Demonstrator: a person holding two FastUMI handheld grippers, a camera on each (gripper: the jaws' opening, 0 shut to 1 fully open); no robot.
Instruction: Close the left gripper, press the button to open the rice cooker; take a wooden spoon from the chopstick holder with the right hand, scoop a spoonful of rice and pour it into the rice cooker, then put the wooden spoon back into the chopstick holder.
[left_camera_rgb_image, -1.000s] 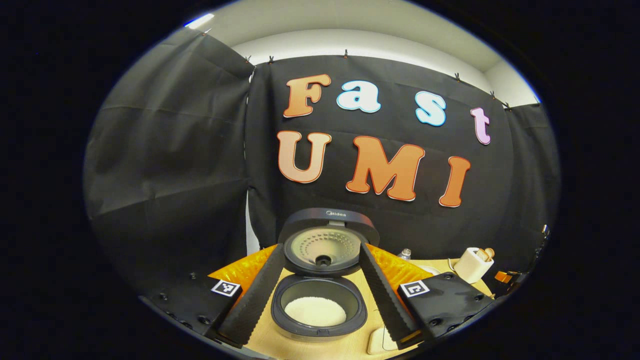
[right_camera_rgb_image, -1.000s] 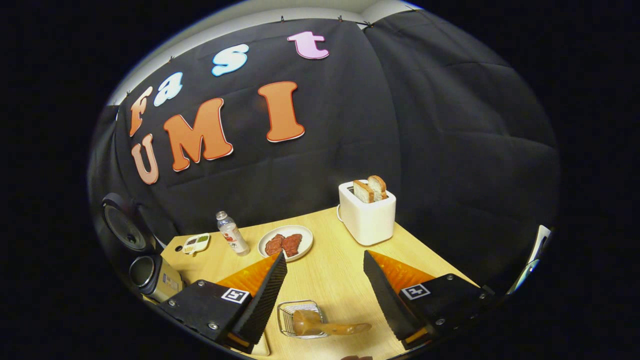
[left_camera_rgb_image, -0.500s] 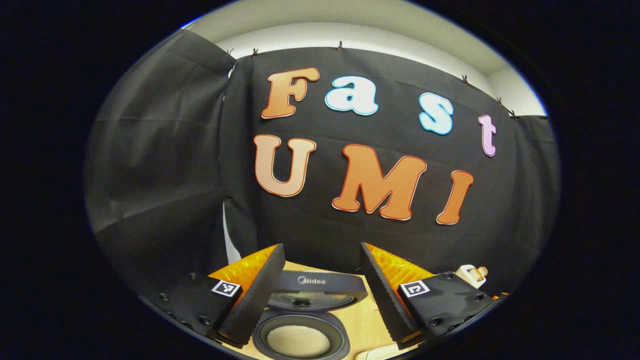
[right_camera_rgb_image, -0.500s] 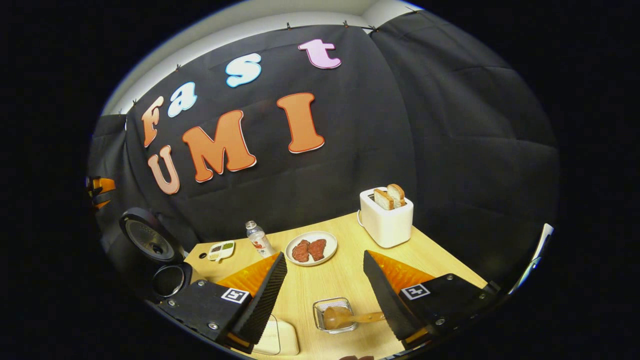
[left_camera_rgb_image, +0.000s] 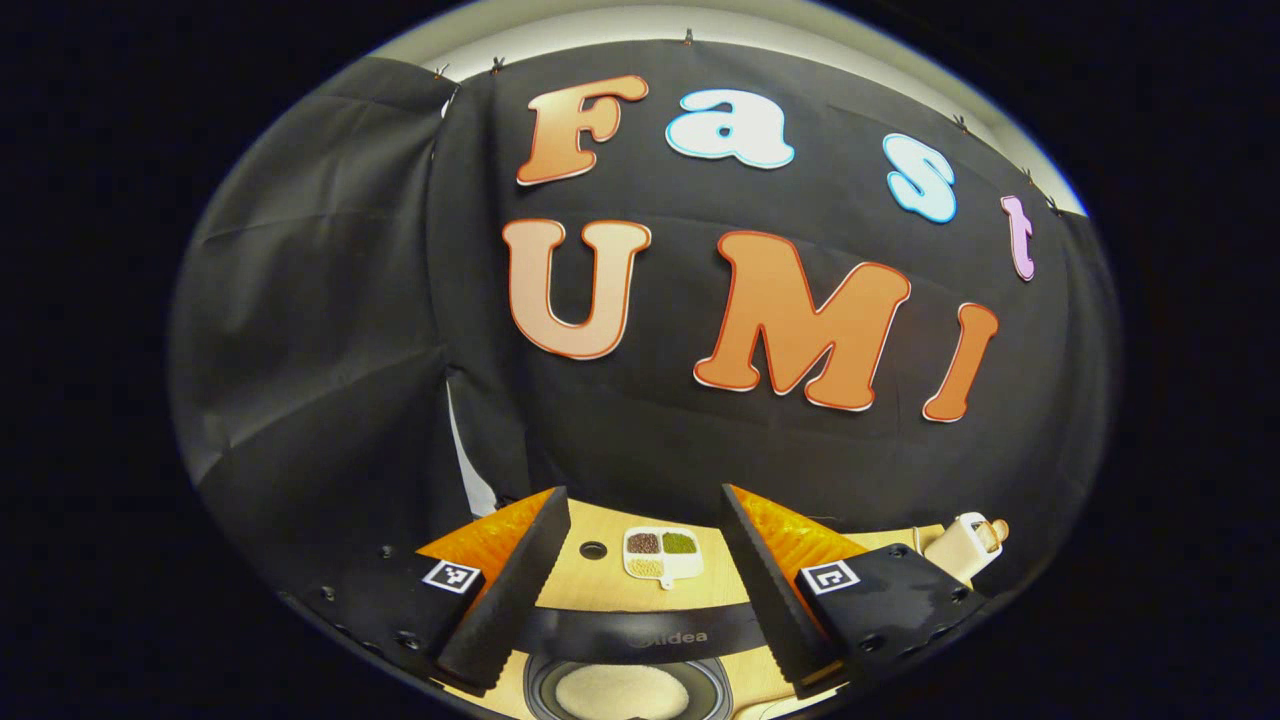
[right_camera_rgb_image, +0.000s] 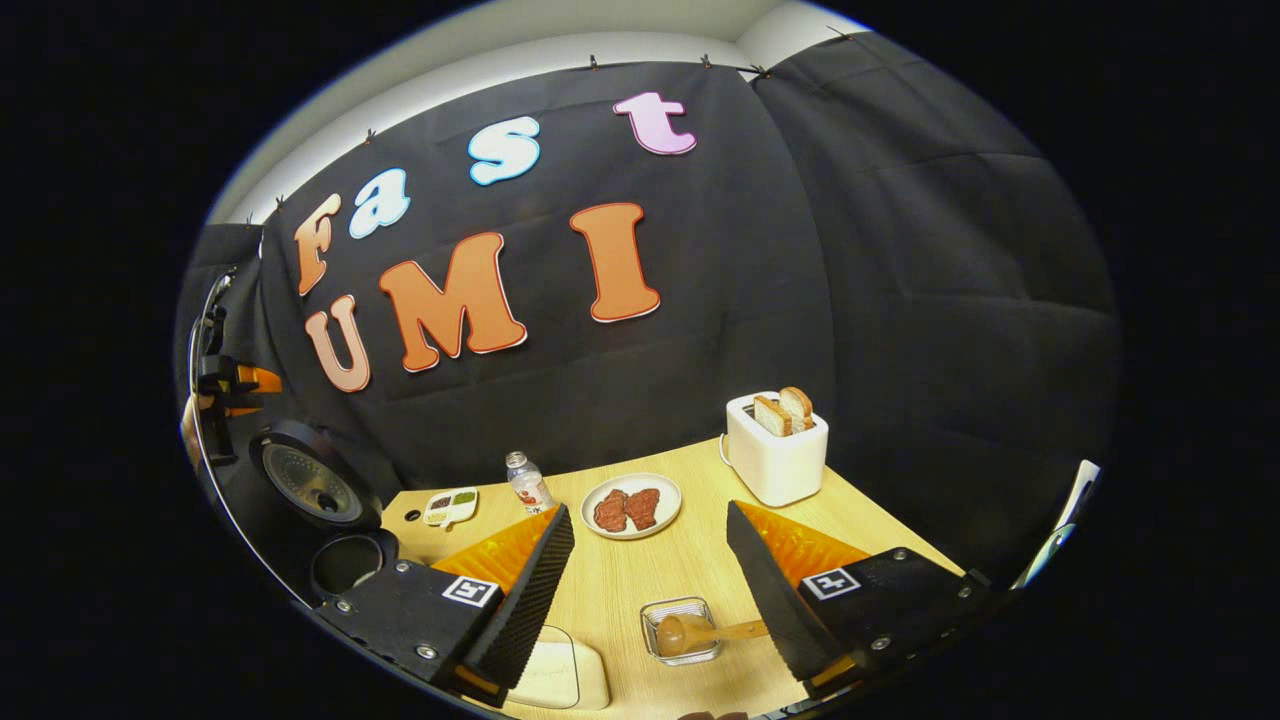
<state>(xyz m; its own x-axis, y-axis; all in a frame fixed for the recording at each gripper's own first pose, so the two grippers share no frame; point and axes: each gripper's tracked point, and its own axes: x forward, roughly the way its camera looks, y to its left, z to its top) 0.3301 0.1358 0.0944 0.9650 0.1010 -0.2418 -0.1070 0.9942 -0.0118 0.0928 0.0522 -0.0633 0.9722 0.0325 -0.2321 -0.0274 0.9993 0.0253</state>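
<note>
The rice cooker's (left_camera_rgb_image: 640, 636) dark lid edge carries a faint brand that seems to read "Midea". The bottle's (right_camera_rgb_image: 526, 486) label is too small to read.

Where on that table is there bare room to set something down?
Bare wood lies between the plate of meat and the wire holder with the wooden spoon, and in front of the toaster. It is crowded at the left: bottle, seasoning dish, open rice cooker.
</note>
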